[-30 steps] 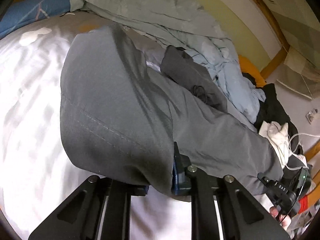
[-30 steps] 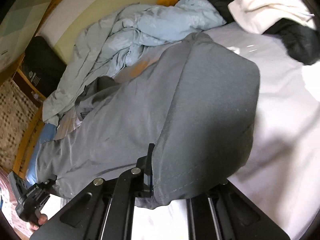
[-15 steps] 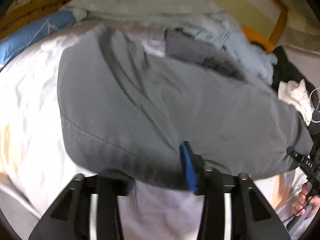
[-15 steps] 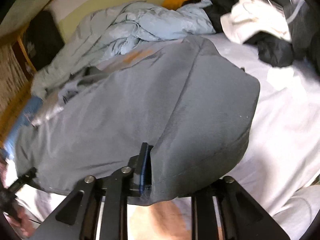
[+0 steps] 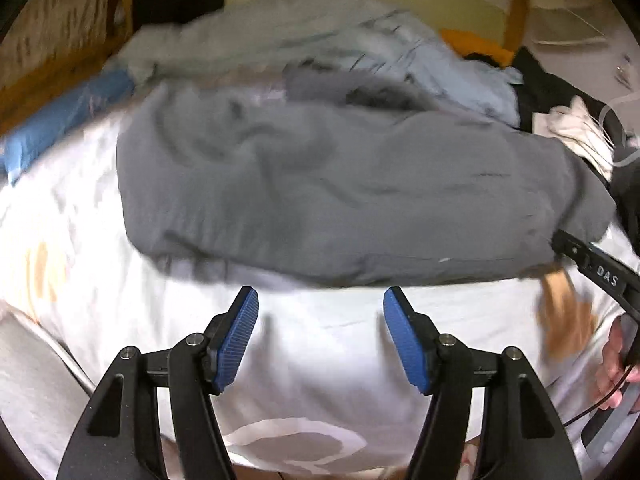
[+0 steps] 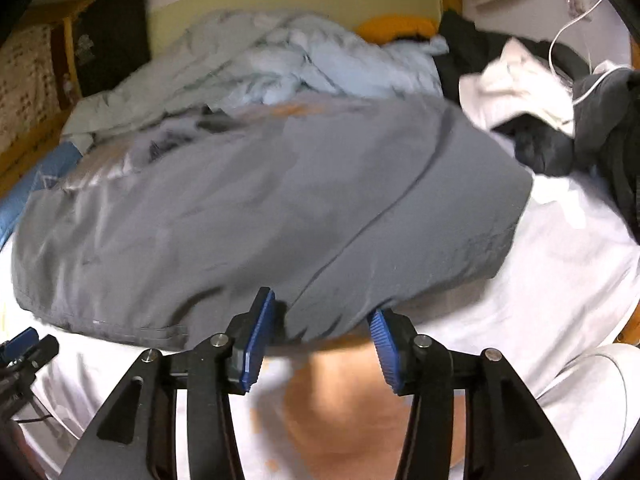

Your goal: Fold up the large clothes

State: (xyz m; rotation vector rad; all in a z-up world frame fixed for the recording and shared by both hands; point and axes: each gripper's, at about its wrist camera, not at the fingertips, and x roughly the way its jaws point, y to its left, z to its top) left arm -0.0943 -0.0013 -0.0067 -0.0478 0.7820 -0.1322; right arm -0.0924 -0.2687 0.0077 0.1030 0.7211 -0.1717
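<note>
My left gripper [image 5: 320, 308] jaws just opened, spread w/ nothing between, clear of the grey garment [image 5: 340, 196] hem. Right gripper [image 6: 322, 312] jaws just opened too, hem edge loose between them; bare white sheet [image 5: 328, 360] near me.

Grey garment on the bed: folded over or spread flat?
Folded over: the grey garment lies doubled on the white sheet, a second edge showing underneath.

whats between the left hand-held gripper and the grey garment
Only bare white bed sheet, seen in the left wrist view. The left hand-held gripper is open, its jaws having just been opening with nothing between them, short of the grey garment's near edge.
</note>
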